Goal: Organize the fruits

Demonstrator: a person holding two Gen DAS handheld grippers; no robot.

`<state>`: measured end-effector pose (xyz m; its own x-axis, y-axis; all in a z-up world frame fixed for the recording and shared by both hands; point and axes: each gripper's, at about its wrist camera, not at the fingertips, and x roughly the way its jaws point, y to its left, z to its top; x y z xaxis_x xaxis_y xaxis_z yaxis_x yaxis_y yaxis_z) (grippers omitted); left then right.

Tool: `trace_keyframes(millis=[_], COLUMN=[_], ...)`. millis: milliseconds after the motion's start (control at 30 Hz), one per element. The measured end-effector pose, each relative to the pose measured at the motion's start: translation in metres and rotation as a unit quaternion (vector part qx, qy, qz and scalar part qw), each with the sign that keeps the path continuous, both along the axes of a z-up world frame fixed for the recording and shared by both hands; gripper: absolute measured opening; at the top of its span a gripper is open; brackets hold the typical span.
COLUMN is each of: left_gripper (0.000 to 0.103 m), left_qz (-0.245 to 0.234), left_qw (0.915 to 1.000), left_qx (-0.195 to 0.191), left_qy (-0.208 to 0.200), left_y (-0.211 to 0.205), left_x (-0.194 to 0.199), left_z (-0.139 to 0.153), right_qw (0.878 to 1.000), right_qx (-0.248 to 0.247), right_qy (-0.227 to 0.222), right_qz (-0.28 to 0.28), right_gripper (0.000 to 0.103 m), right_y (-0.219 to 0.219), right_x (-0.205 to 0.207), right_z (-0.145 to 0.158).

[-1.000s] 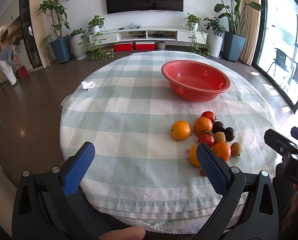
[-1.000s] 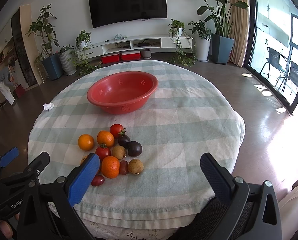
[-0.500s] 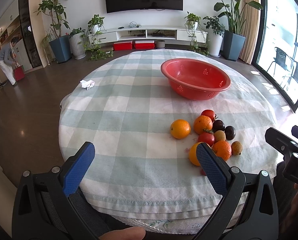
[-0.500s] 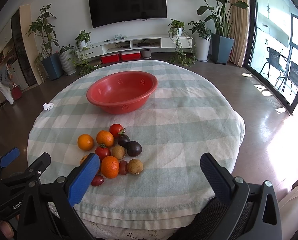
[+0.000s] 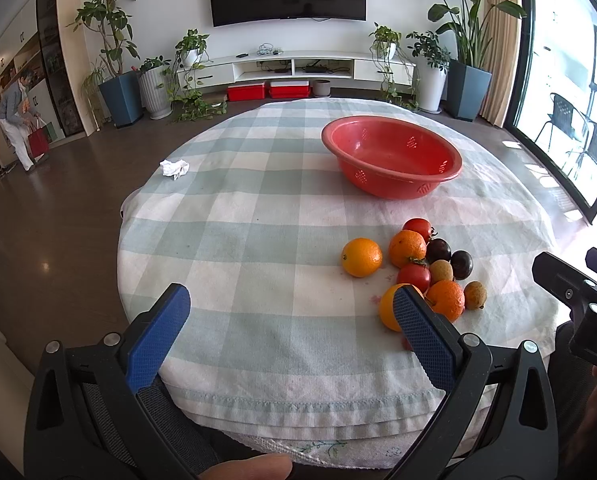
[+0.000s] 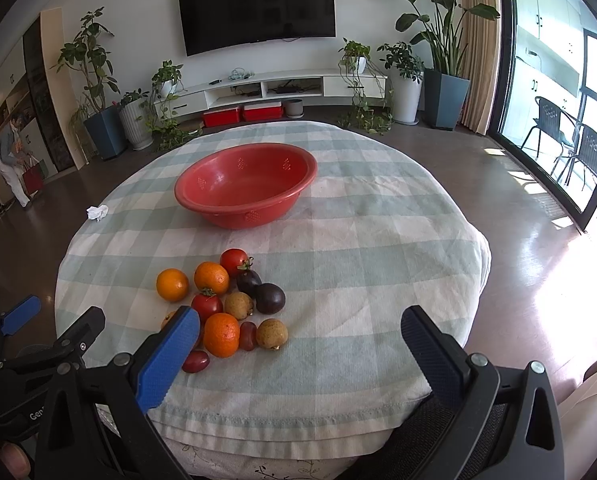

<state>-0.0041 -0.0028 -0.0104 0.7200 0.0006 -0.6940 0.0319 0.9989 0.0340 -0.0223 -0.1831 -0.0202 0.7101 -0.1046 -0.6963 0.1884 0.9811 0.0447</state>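
A pile of fruit (image 6: 234, 304) lies on the checked tablecloth near the front: several oranges, tomatoes, dark plums and brown round fruits. It also shows in the left wrist view (image 5: 422, 272). One orange (image 5: 361, 257) sits a little apart, to the left. An empty red bowl (image 6: 245, 184) stands behind the pile, seen too in the left wrist view (image 5: 392, 156). My left gripper (image 5: 290, 312) is open and empty at the table's front edge, left of the pile. My right gripper (image 6: 298, 332) is open and empty, right of the pile.
A crumpled white tissue (image 5: 174, 168) lies at the table's far left edge. The round table (image 6: 378, 280) drops off to bare floor all around. A person (image 5: 18, 120) stands far off at the left wall. Plants and a TV shelf line the back wall.
Both grippers stay almost still and open. The views shift very slightly. The fruit and the bowl have not moved.
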Motion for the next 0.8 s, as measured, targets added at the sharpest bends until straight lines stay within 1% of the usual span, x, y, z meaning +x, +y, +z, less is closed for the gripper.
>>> trace_keyframes(millis=[200,300,333,400,500,567,633,700,733,800], left_gripper=[0.103,0.103,0.103,0.103,0.103,0.103,0.103,0.103,0.103,0.103], left_qz=[0.001,-0.002,-0.006,-0.016,-0.058,-0.065,-0.071,-0.088,-0.093,-0.082], left_qw=[1.0000,1.0000,0.9998,0.9994,0.9967,0.9968,0.9969,0.9961,0.9956,0.9964], left_qx=[0.000,-0.009,-0.021,-0.030,-0.055,-0.046,-0.025,-0.005,-0.002,0.001], left_qy=[0.002,0.003,0.002,0.003,0.010,-0.004,-0.021,0.007,0.017,0.020], left_y=[-0.001,0.000,0.002,0.005,0.006,0.007,0.006,0.001,-0.001,0.000], left_x=[0.001,0.002,0.002,0.005,0.011,0.011,0.006,0.009,0.010,0.010], left_z=[-0.002,-0.004,-0.006,-0.006,-0.011,-0.014,-0.013,-0.018,-0.021,-0.022], right_qw=[1.000,1.000,1.000,1.000,0.999,0.998,0.997,0.996,0.996,0.995], right_qx=[0.000,0.000,0.001,0.005,0.024,0.044,0.061,0.073,0.076,0.088], right_qy=[0.000,0.000,0.000,-0.006,-0.022,-0.035,-0.044,-0.048,-0.048,-0.047], right_qz=[0.000,0.000,0.000,0.001,0.004,0.007,0.013,0.021,0.023,0.025], right_gripper=[0.103,0.103,0.103,0.103,0.103,0.103,0.103,0.103,0.103,0.103], right_y=[0.000,0.000,-0.001,-0.002,-0.007,-0.012,-0.017,-0.022,-0.023,-0.027], right_x=[0.000,0.000,0.000,-0.001,-0.005,-0.008,-0.009,-0.010,-0.010,-0.010], right_z=[0.000,0.000,0.000,0.001,-0.001,-0.001,0.000,0.000,-0.001,-0.003])
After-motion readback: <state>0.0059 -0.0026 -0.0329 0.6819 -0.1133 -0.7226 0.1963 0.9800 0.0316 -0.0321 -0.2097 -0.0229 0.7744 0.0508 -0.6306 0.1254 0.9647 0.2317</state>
